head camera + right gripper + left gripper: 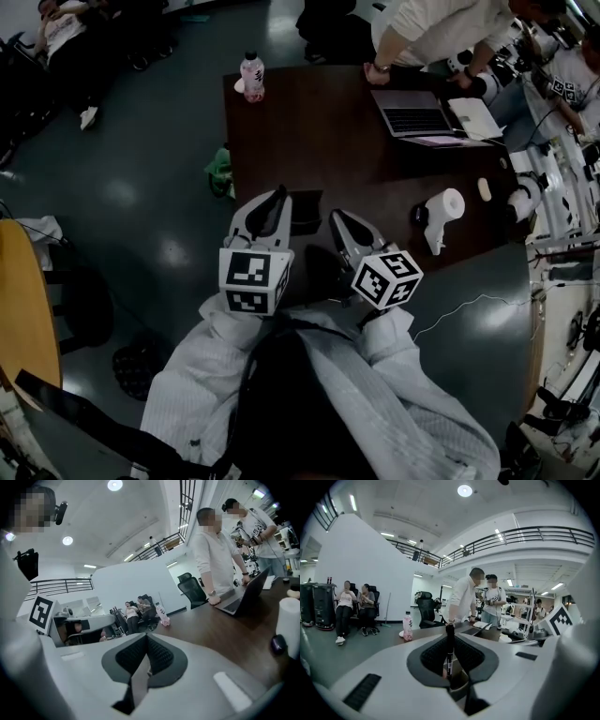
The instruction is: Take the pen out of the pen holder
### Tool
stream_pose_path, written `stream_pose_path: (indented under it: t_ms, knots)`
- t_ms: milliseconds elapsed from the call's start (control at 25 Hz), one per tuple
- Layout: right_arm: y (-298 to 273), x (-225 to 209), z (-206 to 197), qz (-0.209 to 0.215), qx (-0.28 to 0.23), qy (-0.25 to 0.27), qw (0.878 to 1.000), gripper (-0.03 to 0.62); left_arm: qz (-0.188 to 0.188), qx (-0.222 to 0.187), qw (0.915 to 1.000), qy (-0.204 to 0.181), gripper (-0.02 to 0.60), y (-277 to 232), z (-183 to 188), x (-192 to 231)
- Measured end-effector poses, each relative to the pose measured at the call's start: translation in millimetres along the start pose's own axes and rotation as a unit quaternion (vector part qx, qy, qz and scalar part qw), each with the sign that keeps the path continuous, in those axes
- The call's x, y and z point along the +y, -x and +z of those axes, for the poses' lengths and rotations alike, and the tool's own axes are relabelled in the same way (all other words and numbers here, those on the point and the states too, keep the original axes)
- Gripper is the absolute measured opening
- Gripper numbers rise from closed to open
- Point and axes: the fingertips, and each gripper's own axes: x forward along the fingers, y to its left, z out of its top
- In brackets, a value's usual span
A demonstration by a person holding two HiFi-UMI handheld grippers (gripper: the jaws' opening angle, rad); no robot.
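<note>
A black pen (449,649) with a pale label stands upright between the pads of my left gripper (450,637), which is shut on it. In the head view the left gripper (278,195) hovers over the near edge of the dark table (319,141), close to my body. A dark boxy thing (307,212), possibly the pen holder, sits on the table just right of its tips. My right gripper (340,217) hangs beside it on the other side. In the right gripper view the pads of that gripper (146,640) meet with nothing between them.
A pink bottle (252,75) stands at the table's far left corner. An open laptop (412,111) and papers lie far right, where a person leans on the table. A white paper roll (449,205) and a small dark object (419,216) sit at the right. People sit far left.
</note>
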Motion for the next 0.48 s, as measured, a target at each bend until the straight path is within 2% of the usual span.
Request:
stream_pose_path:
  t_ms: [240,480]
  knots:
    - [-21,49,24,0.028,-0.012,0.053,0.998,0.002,0.015,-0.014,0.9997,0.012,0.046,28,13,25]
    - [-34,80,39,0.045,-0.022,0.100,0.994,0.002,0.022,-0.018,0.9994,0.018,0.046,36,13,38]
